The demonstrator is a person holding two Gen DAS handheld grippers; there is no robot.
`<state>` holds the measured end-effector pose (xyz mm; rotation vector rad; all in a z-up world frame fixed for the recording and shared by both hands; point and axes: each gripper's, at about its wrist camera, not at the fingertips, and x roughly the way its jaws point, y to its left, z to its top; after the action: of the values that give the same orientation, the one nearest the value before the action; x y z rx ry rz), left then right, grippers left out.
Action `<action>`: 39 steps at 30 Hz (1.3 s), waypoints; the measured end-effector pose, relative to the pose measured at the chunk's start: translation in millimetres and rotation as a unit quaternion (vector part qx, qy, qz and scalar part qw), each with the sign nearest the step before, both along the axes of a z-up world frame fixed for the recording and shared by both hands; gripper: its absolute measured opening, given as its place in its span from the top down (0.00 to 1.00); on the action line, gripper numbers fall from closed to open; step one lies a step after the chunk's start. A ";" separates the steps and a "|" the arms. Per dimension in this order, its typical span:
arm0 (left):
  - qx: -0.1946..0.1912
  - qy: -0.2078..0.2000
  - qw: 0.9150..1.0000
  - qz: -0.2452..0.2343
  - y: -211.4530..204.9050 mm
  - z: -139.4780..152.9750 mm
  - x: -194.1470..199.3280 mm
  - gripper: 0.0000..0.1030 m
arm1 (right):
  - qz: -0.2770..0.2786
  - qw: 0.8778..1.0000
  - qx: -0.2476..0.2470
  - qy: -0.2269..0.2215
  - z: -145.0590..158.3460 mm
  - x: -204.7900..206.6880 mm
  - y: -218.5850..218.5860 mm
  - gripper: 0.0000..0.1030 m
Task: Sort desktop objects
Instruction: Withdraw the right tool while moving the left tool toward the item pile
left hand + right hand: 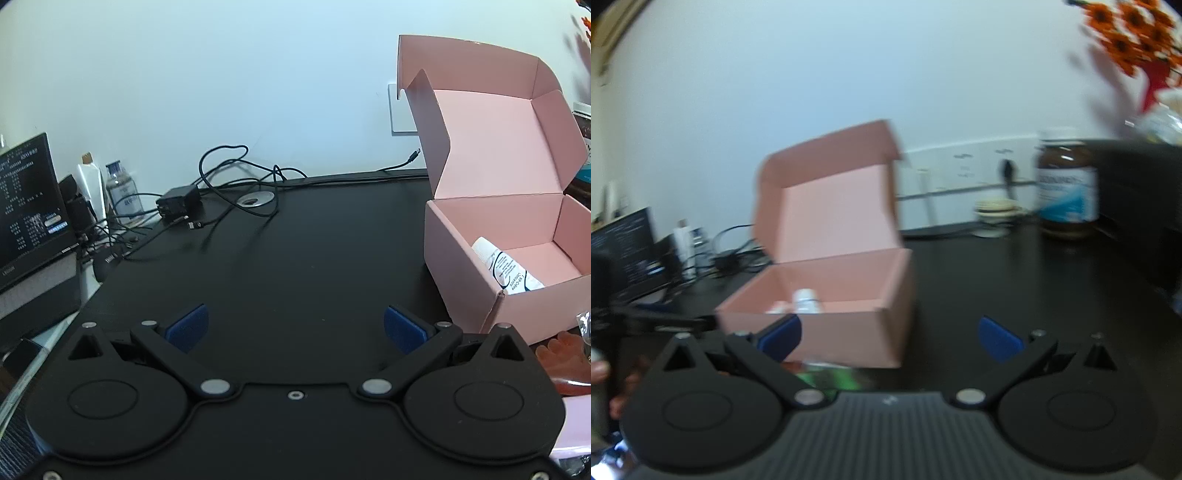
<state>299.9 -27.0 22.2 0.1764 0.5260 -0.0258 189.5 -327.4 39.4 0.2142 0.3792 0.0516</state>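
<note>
An open pink cardboard box (461,266) stands on the black desk at the right of the left wrist view, its lid up. A white tube (508,271) lies inside it. My left gripper (295,326) is open and empty over bare desk, left of the box. In the blurred right wrist view the same box (849,328) sits ahead and left, with a white tube or bottle (807,301) inside. My right gripper (890,338) is open and empty, its left pad in front of the box's near wall. A green packet (827,378) lies under it.
A tangle of black cables and a charger (177,205) lies at the desk's back left, beside a laptop screen (27,206) and small bottles (122,194). A brown supplement jar (1065,184), a small dish (993,216) and orange flowers (1130,33) stand at the back right.
</note>
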 end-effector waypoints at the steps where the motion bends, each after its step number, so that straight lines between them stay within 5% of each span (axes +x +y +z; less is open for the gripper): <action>1: -0.001 -0.001 1.000 0.000 0.3 0.2 -0.5 0.00 | -0.008 1.000 0.008 0.001 -0.7 -0.6 -5.3 0.01; 17: 0.006 -0.033 0.999 0.010 1.7 5.7 -15.7 0.00 | -0.026 0.995 0.096 0.019 -16.3 3.3 -37.8 0.01; 29: -0.003 -0.047 0.995 -0.093 1.4 17.0 -85.2 0.00 | -0.033 0.985 0.167 0.011 -23.7 2.5 -52.7 0.01; 39: -0.003 -0.054 0.982 -0.180 -42.0 11.0 -157.1 0.01 | -0.025 0.986 0.162 0.013 -23.4 4.5 -50.4 0.01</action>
<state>142.9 -69.0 33.2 0.2634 0.3807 -0.3679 194.0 -377.8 16.0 0.5449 0.3894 0.0618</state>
